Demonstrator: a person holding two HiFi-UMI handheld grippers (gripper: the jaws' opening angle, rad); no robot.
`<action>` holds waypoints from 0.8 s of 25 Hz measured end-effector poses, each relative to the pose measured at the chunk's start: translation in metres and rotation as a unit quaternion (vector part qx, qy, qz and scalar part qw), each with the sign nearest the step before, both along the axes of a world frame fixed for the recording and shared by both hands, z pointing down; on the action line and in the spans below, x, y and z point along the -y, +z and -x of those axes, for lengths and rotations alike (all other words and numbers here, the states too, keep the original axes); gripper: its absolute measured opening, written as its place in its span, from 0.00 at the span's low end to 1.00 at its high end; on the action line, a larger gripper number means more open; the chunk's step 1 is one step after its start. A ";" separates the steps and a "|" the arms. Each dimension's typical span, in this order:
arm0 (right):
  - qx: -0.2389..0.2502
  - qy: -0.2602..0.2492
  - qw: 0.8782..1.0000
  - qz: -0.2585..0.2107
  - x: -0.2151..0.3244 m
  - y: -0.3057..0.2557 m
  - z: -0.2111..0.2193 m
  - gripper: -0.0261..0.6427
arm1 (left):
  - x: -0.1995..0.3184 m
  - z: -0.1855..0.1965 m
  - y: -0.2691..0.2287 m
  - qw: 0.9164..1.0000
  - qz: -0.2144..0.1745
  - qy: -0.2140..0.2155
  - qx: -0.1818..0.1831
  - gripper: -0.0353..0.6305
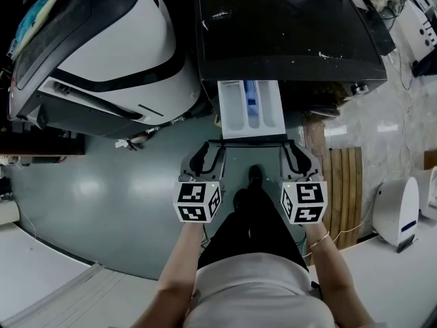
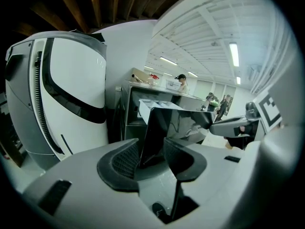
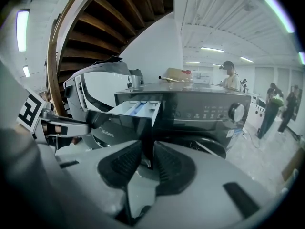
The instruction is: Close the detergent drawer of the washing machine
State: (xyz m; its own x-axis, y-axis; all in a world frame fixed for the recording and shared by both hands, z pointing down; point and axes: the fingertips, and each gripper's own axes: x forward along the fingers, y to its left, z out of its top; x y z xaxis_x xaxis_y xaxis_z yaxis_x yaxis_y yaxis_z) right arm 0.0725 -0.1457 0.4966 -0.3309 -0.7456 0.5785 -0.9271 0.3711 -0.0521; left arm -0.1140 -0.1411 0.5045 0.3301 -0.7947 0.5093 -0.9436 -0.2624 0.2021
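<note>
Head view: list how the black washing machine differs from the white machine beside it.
The black washing machine is boxy; the black-banded white machine is rounded. The black one's white detergent drawer is pulled out, with left gripper and right gripper shut on its front panel; the white one is untouched. Both stand on the grey floor.

Left forearm [image 1: 179,268] and right forearm [image 1: 336,268] are bare and reach forward, side by side. Grey marker-cubed left gripper [image 1: 205,154] and right gripper [image 1: 298,154] sit level, each with jaws pinched on one end of the glossy black drawer front panel [image 3: 116,127].
</note>
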 end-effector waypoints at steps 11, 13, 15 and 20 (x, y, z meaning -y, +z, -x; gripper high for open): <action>-0.008 -0.007 1.000 -0.003 0.006 0.000 0.002 0.16 | 0.005 -0.001 0.000 1.000 0.003 -0.001 -0.001 0.29; -0.006 -0.003 1.000 -0.001 0.010 -0.001 0.001 0.16 | 0.009 -0.001 -0.001 1.000 0.002 0.000 0.002 0.29; -0.005 -0.002 1.000 0.000 0.013 -0.001 0.002 0.16 | 0.012 -0.001 -0.001 1.000 0.002 -0.001 0.005 0.28; -0.003 -0.001 1.000 -0.001 0.020 -0.002 0.005 0.16 | 0.019 0.000 -0.002 1.000 -0.001 -0.007 0.004 0.26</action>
